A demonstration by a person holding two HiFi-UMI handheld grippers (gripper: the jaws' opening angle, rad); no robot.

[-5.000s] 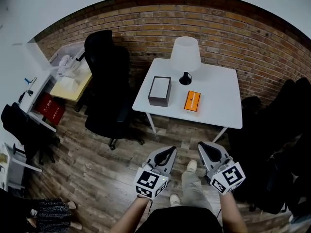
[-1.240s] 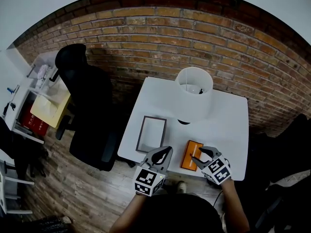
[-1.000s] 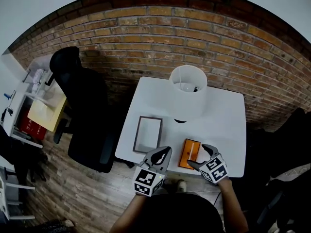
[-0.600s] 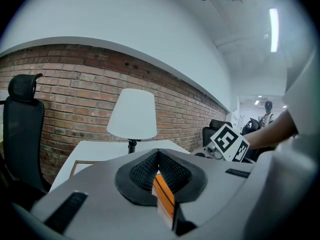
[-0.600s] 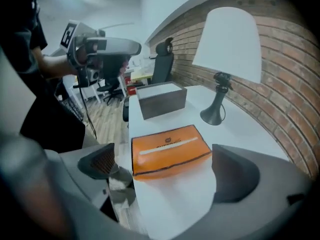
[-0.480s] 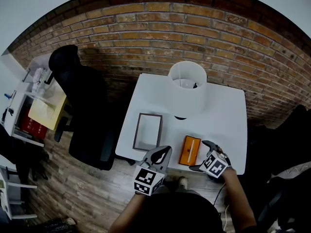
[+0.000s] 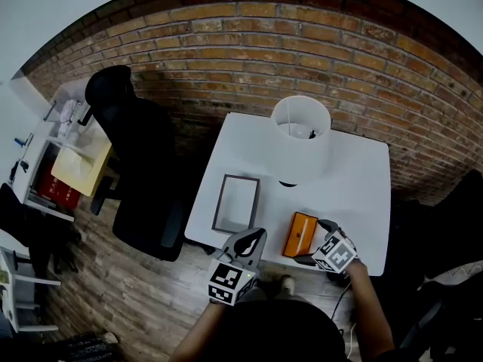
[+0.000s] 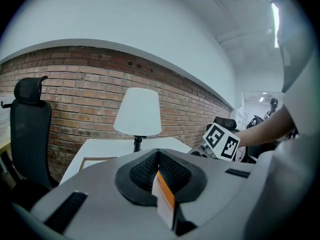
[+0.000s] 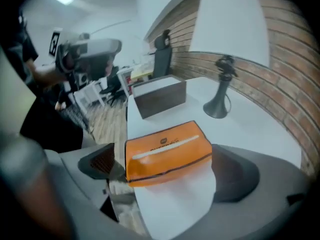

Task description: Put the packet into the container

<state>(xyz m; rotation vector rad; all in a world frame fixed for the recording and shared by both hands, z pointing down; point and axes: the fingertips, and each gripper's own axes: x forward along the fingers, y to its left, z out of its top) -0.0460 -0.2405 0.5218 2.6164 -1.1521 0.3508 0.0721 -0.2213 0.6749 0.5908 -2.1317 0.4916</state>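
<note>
The orange packet [image 7: 300,234] lies flat on the white table [image 7: 355,194], near its front edge. My right gripper [image 7: 315,241] points steeply down at it, and its jaws have just been opening. In the right gripper view they stand wide either side of the packet [image 9: 167,151], whose near end lies between the dark pads [image 9: 102,164]. The container [image 7: 236,204], a dark open box, sits left of the packet and shows behind it as the box [image 9: 160,98]. My left gripper [image 7: 254,237] hovers shut and empty off the table's front edge, its jaws [image 8: 158,156] meeting in the left gripper view.
A white table lamp [image 7: 300,138] stands just behind the packet, its black base [image 9: 220,104] close by. A black office chair [image 7: 143,179] stands left of the table. The brick wall [image 7: 302,44] runs behind it. A side desk [image 7: 75,164] with clutter is at far left.
The right gripper has come down over the packet's near end and its jaws have spread wider. The left gripper has stayed put.
</note>
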